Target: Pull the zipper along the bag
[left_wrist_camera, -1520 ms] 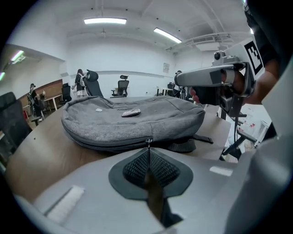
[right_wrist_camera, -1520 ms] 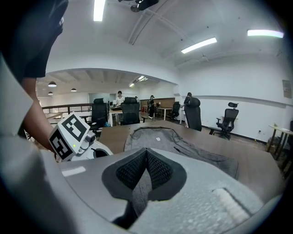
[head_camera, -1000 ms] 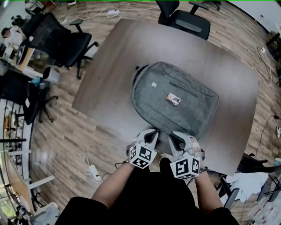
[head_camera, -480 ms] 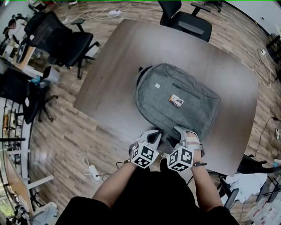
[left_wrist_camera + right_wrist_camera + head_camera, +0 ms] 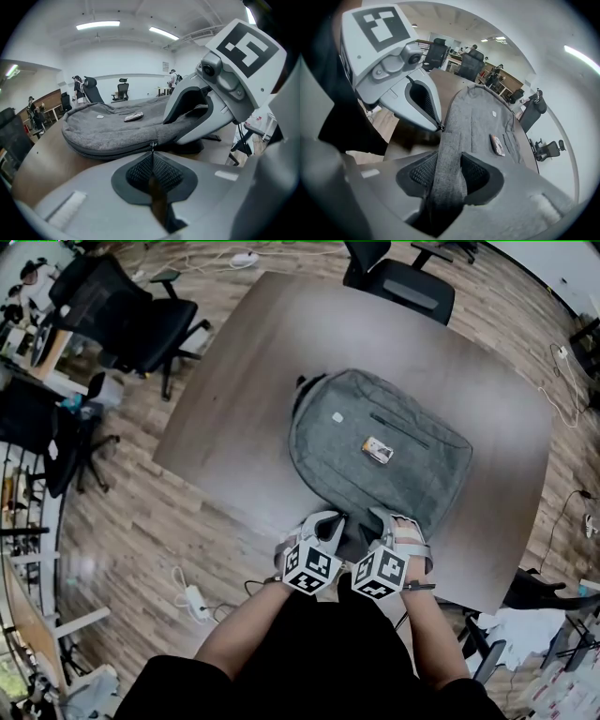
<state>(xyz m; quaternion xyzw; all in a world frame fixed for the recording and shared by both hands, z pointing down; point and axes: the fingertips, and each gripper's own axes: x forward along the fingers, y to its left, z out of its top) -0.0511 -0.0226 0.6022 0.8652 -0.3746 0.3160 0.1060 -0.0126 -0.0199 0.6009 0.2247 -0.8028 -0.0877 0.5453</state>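
Lying flat on the table (image 5: 253,362), the bag (image 5: 375,442) is being gripped at its near edge. The zipper pull (image 5: 152,146) is being clamped by the left gripper's (image 5: 331,524) closed jaws. The right gripper's (image 5: 382,518) jaws have just been closing; bag fabric is being pinched between them.

Right gripper (image 5: 449,174): a fold of the grey bag (image 5: 480,119) fills the gap between its jaws. Both black pads (image 5: 421,173) press on the fabric, the jaws having just been closing.

The bag lies flat on a brown table (image 5: 446,86) and runs away from the camera. A small card (image 5: 497,145) rests on its upper face, and a small white label (image 5: 493,112) lies farther off.

Left gripper (image 5: 439,124): upper left, marker cube (image 5: 379,26) facing the camera. Its tips meet on the zipper pull (image 5: 441,127) at the bag's edge.

Background: black office chairs (image 5: 468,63) beyond the table.
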